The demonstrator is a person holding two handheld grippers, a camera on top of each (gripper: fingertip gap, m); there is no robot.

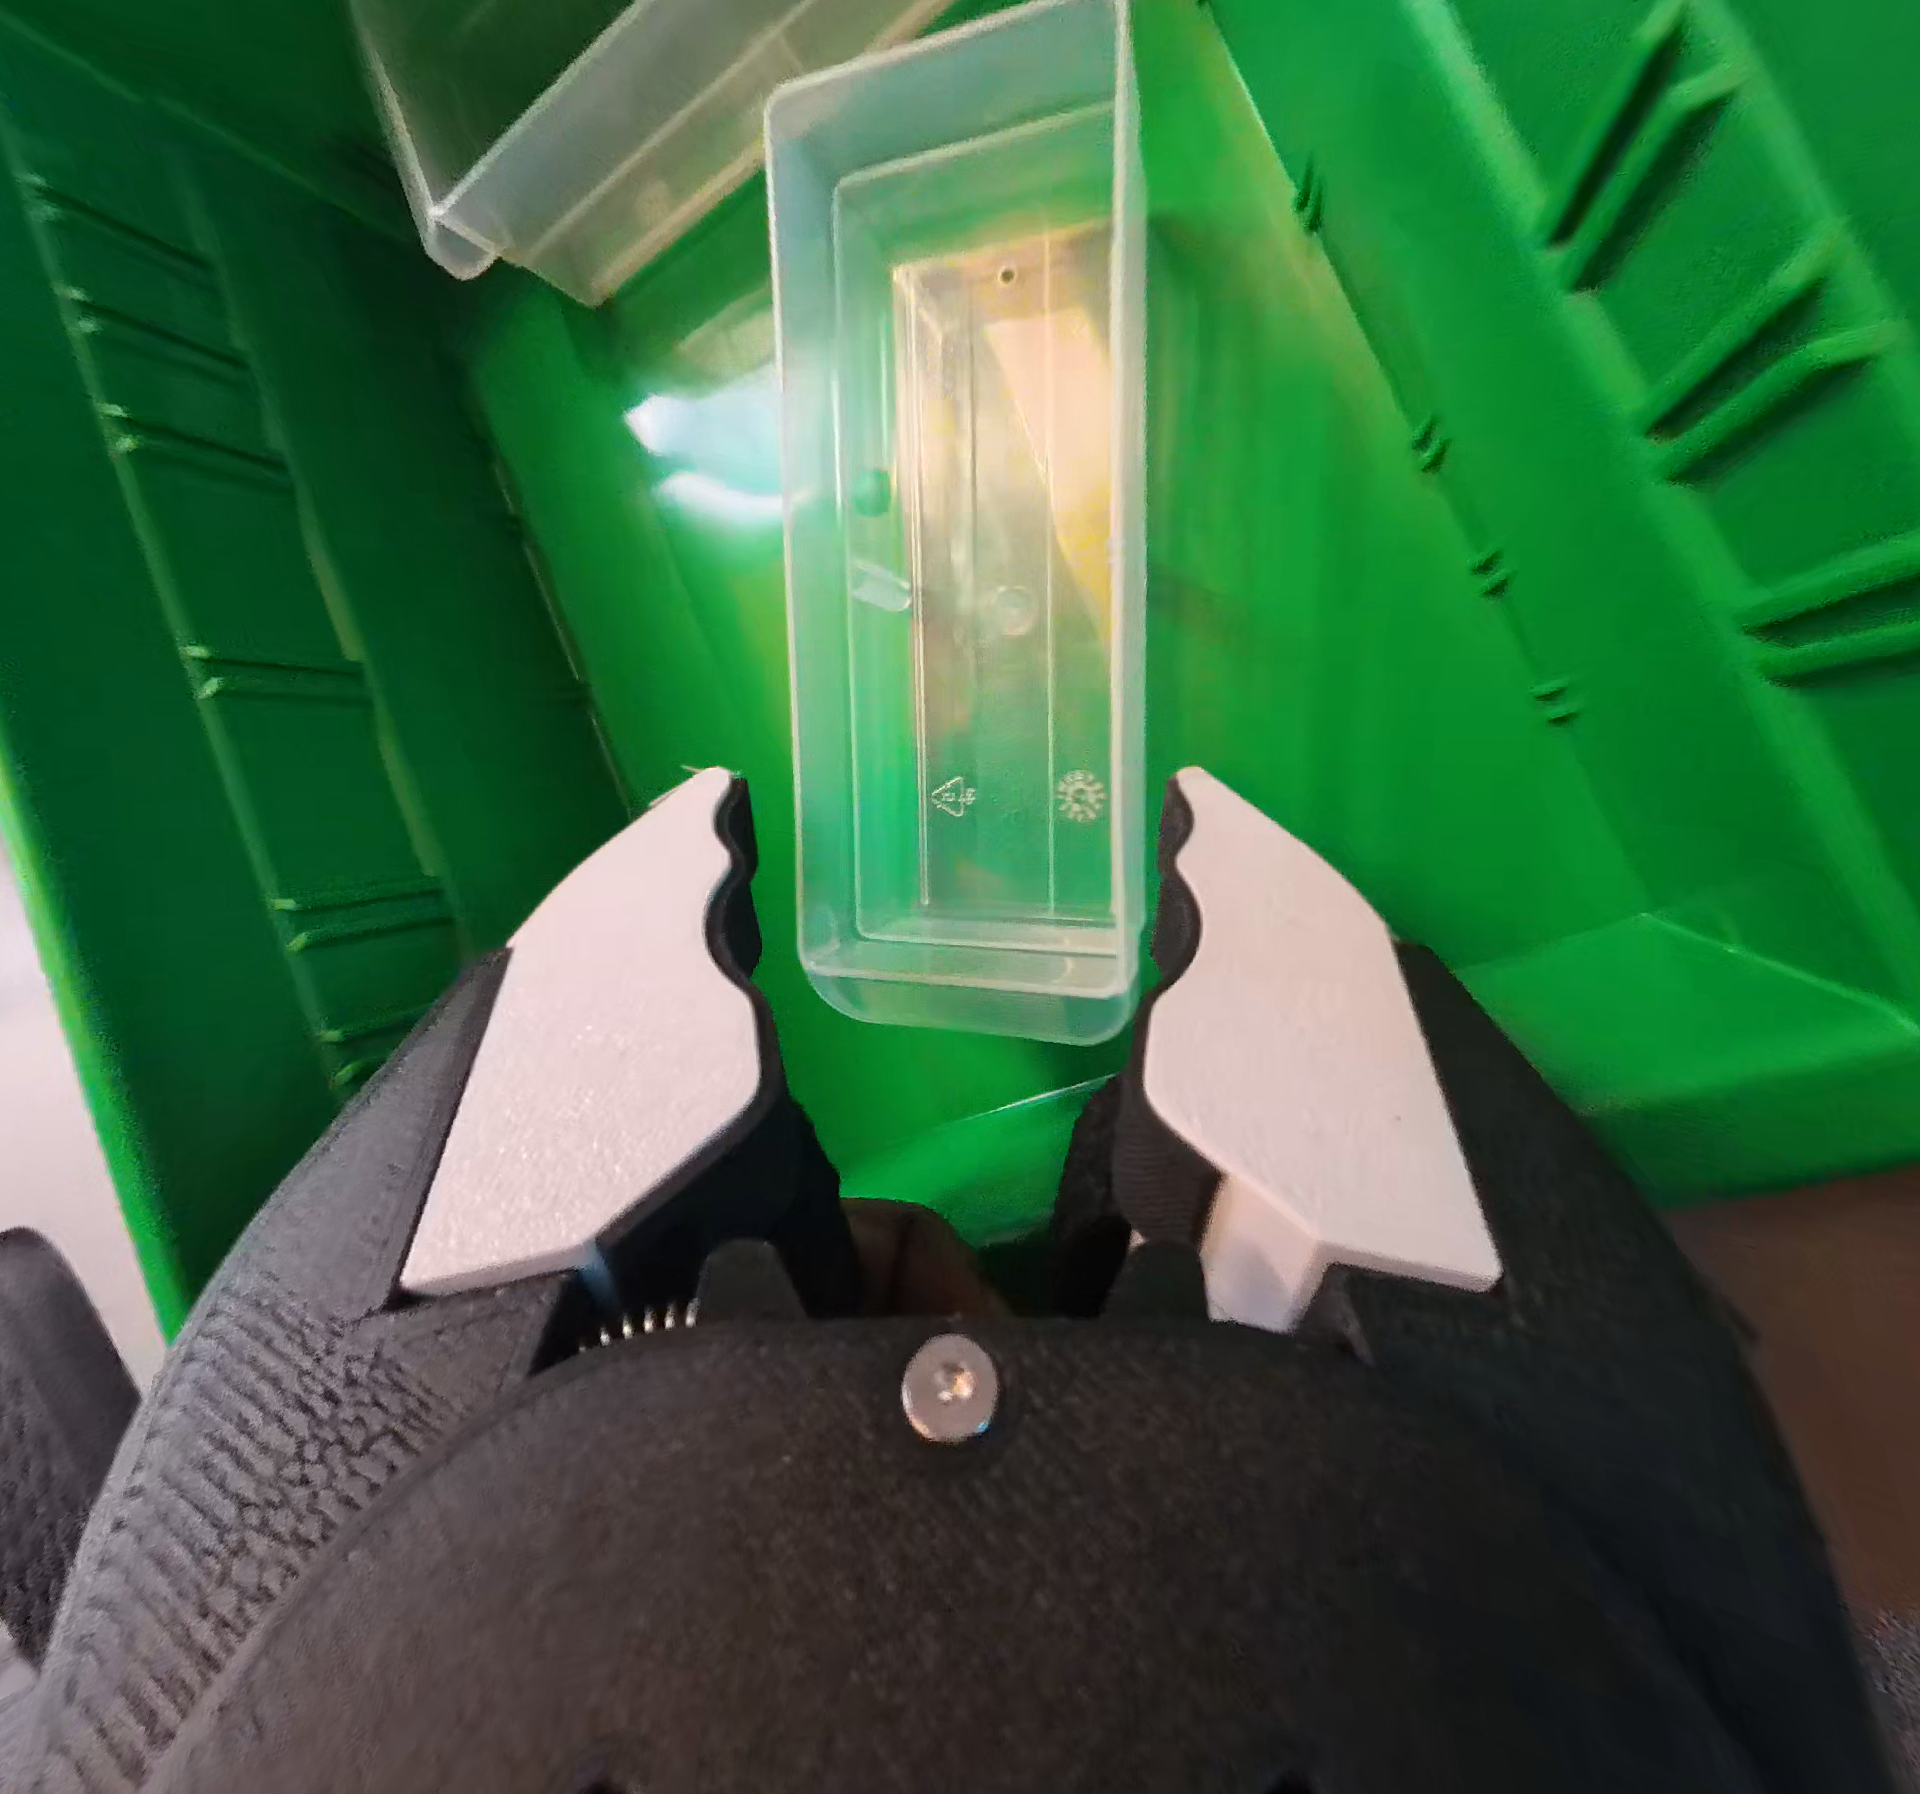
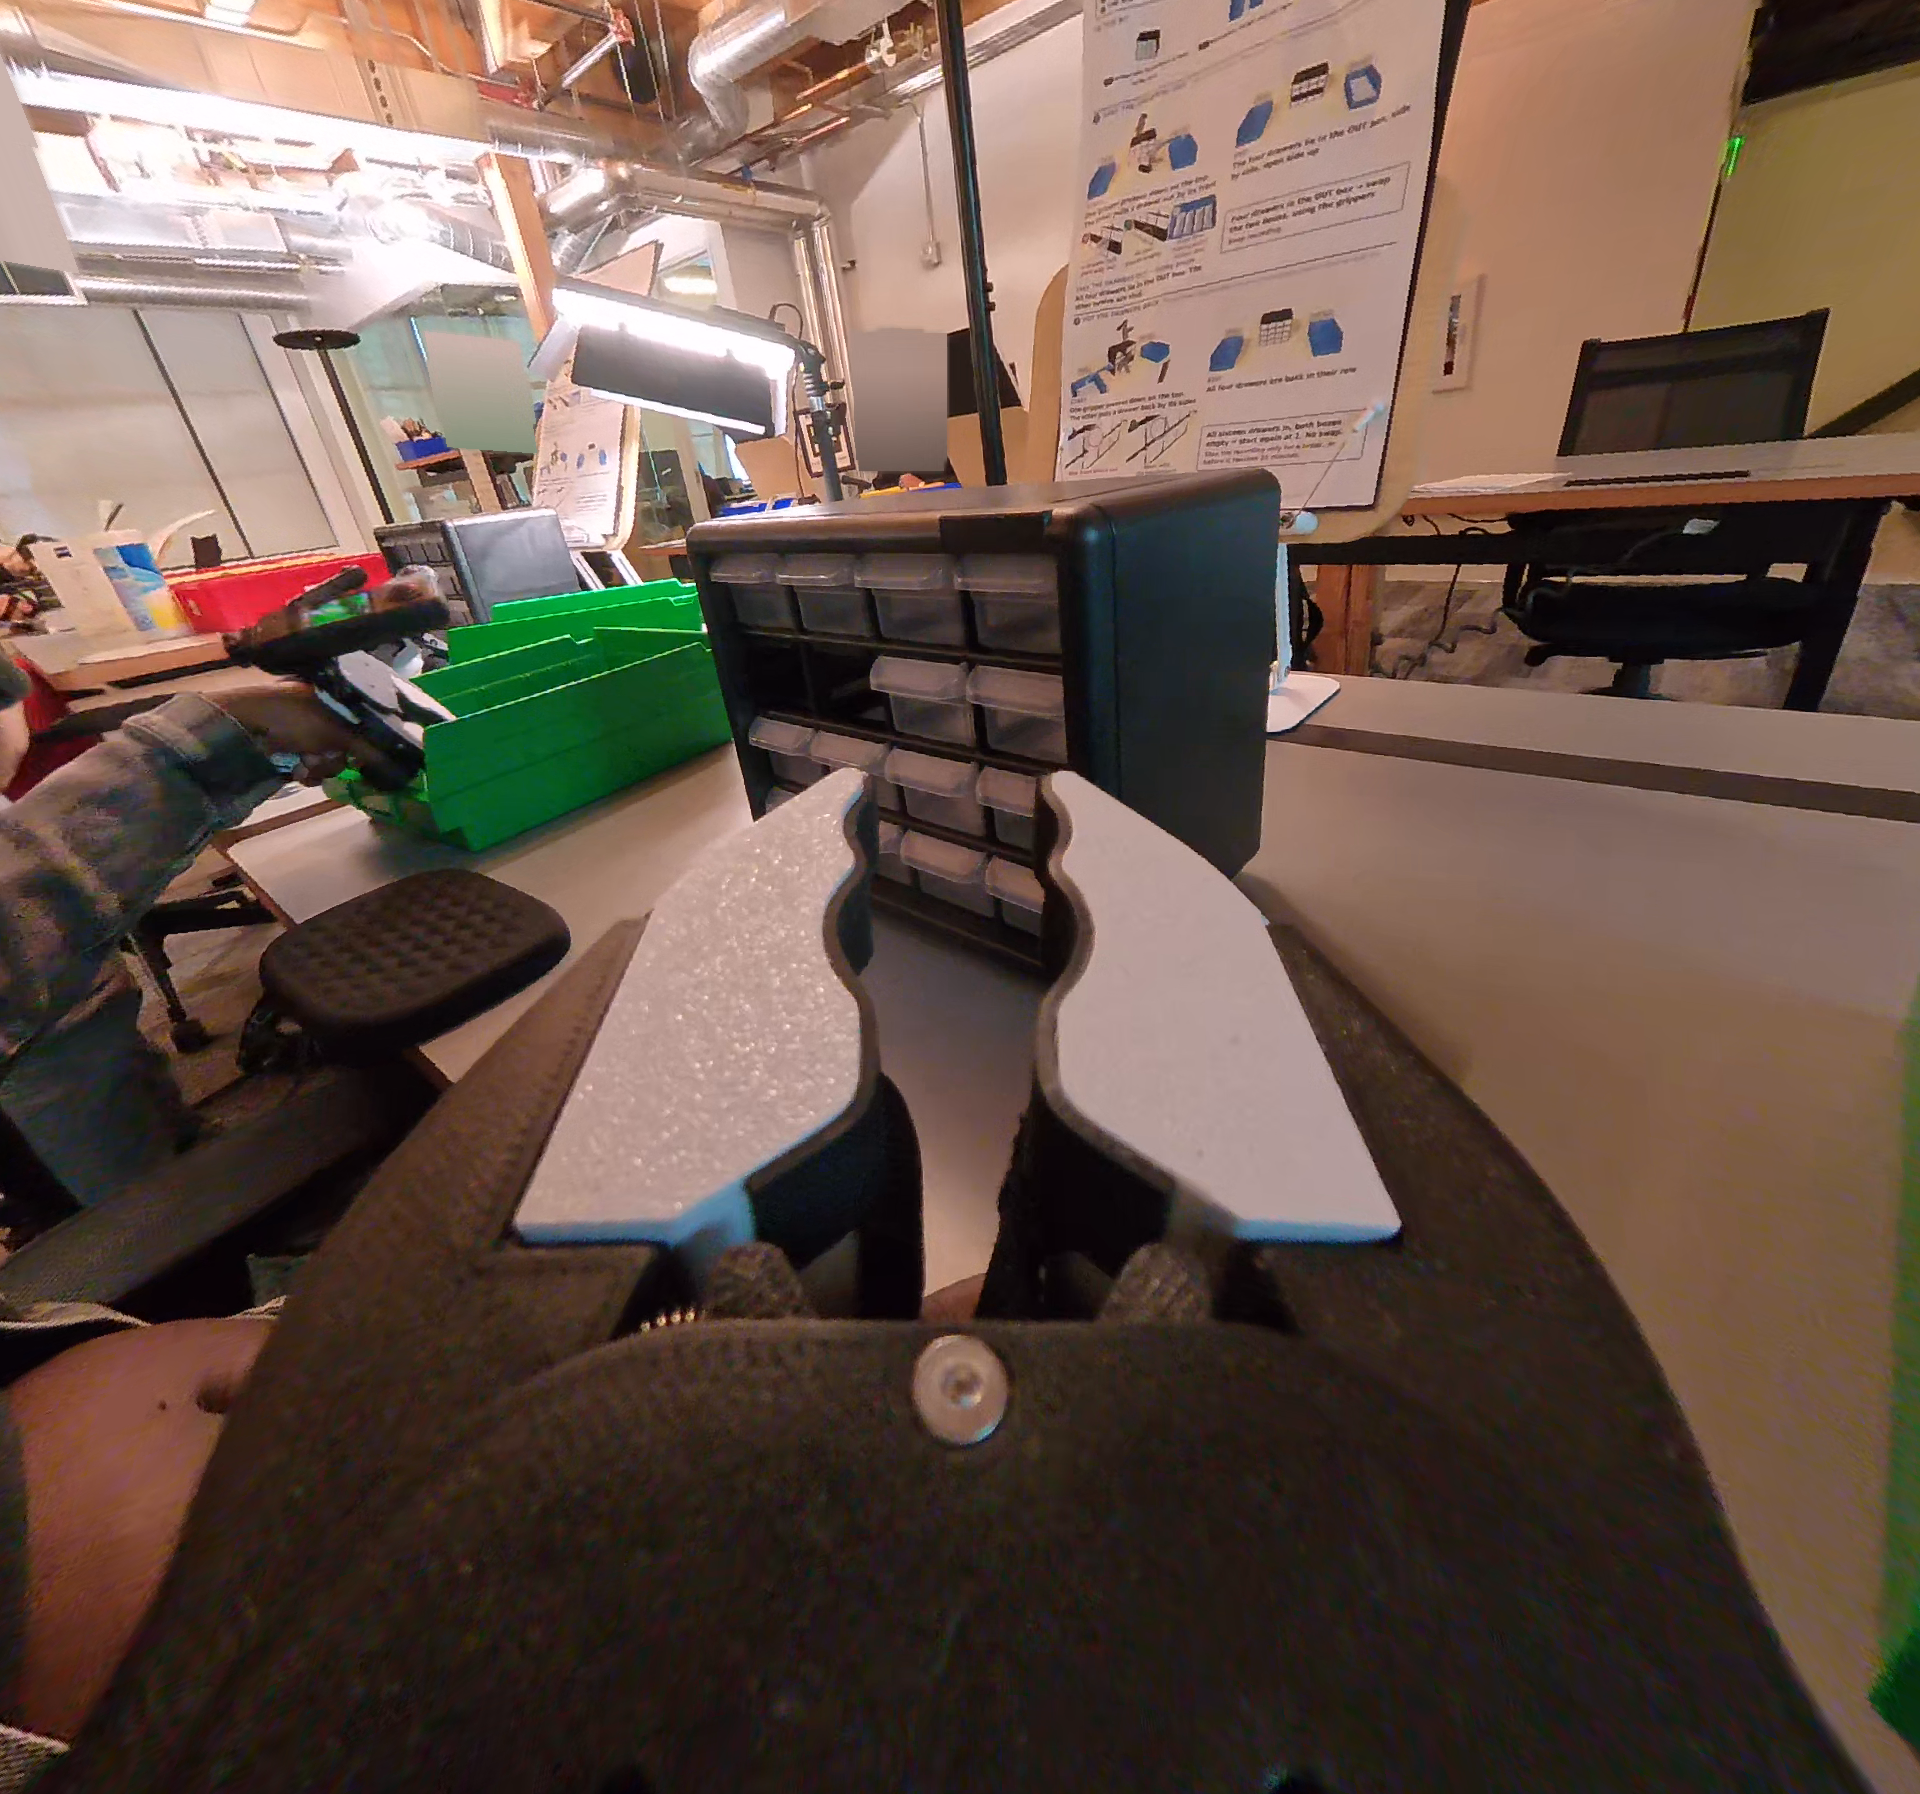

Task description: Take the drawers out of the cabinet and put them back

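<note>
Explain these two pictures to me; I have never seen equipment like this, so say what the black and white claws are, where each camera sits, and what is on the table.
There is no robot here. A person holds a hand-operated gripper in each hand, and each carries a camera looking out along its jaws.

The left wrist view looks into a green bin. The left gripper has its jaws spread on either side of a clear drawer, apparently without squeezing it. A second clear drawer lies behind.

The right wrist view looks across a grey table. The right gripper is open and holds nothing. Ahead stands the black cabinet of small drawers, with two slots in its second row empty. To its left is the green bin, with the left gripper over it.
</note>
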